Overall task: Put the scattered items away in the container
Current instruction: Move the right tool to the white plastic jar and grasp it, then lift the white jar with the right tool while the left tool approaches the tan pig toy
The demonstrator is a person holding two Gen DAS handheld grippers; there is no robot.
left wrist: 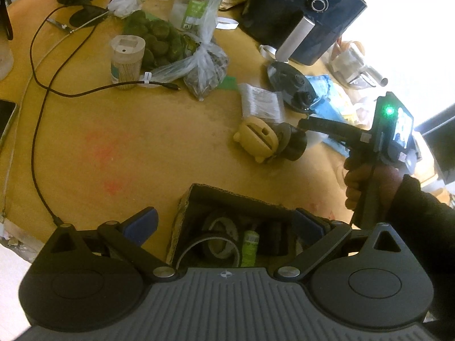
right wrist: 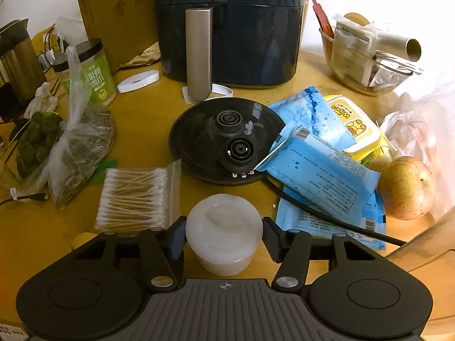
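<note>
Right wrist view: a small white lidded jar (right wrist: 223, 233) is seen just in front of the kettle base (right wrist: 224, 139) on the table (right wrist: 42, 236), bracketed by the right gripper (right wrist: 223, 240), whose fingers (right wrist: 177, 238) are half-closed and seemingly not yet pressing. The jar is judged light, rigid and smooth, best gripped across its round sides below the lid. The left gripper (left wrist: 224, 224) is held wide and empty over the cardboard box (left wrist: 182, 216).

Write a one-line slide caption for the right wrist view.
Right gripper brackets a white lidded jar on the cluttered yellow table, cotton swabs just beyond.
</note>
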